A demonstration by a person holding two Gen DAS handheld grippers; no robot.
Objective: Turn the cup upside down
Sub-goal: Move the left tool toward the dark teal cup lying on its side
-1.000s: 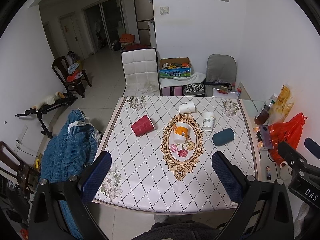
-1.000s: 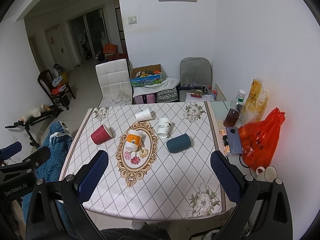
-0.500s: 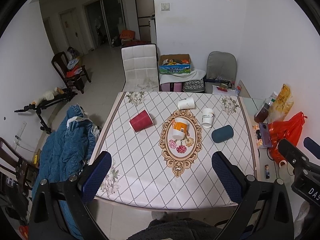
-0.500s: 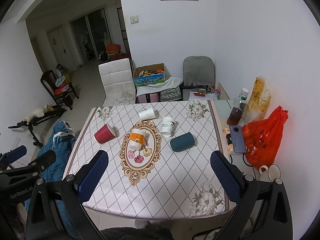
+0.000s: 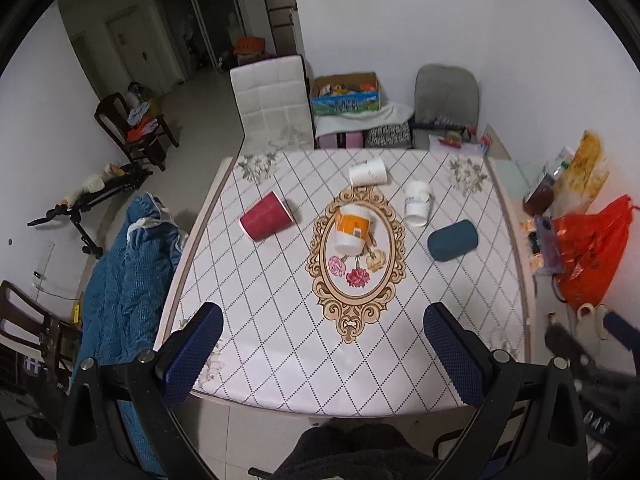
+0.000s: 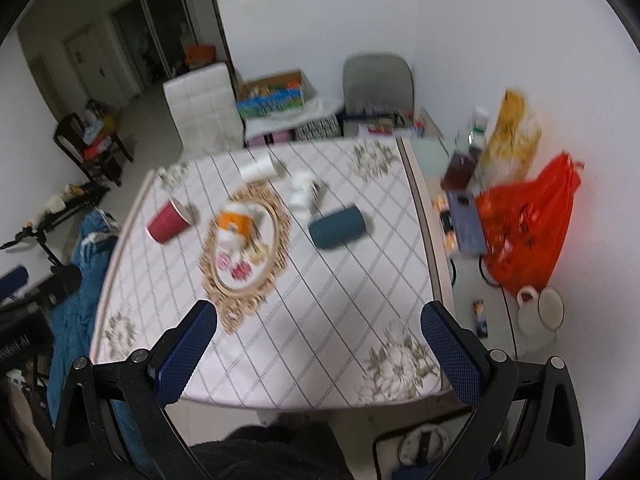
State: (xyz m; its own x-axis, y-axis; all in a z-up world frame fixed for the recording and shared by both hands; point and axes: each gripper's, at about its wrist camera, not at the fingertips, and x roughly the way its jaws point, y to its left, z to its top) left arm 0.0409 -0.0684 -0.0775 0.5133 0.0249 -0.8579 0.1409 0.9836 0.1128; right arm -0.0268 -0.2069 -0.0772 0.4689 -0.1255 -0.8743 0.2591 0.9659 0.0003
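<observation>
Left wrist view puts the table (image 5: pixel 280 344) ahead of and below me, with both tools held back over its near edge. My left gripper (image 5: pixel 320 344) has its blue pads spread wide with nothing between them; my right gripper (image 6: pixel 318 340) is spread the same way and is just as empty.

I count five cups, all lying on their sides, all well apart from either tool: a red cup (image 5: pixel 266 218) on the left, an orange-banded cup (image 5: pixel 352 230) on the gold oval motif at the centre, a plain white cup (image 5: pixel 368 172) farthest back, a white printed cup (image 5: pixel 417 203) right of centre, and a dark teal cup (image 5: pixel 453 240) on the right.

The task does not say which cup. I judge the red one nearer my left hand and the teal one (image 6: pixel 338 227) nearer my right. The teal cup's long axis runs roughly left to right, tilted slightly away; the right wrist view is blurred, so I cannot tell which end is its mouth.
</observation>
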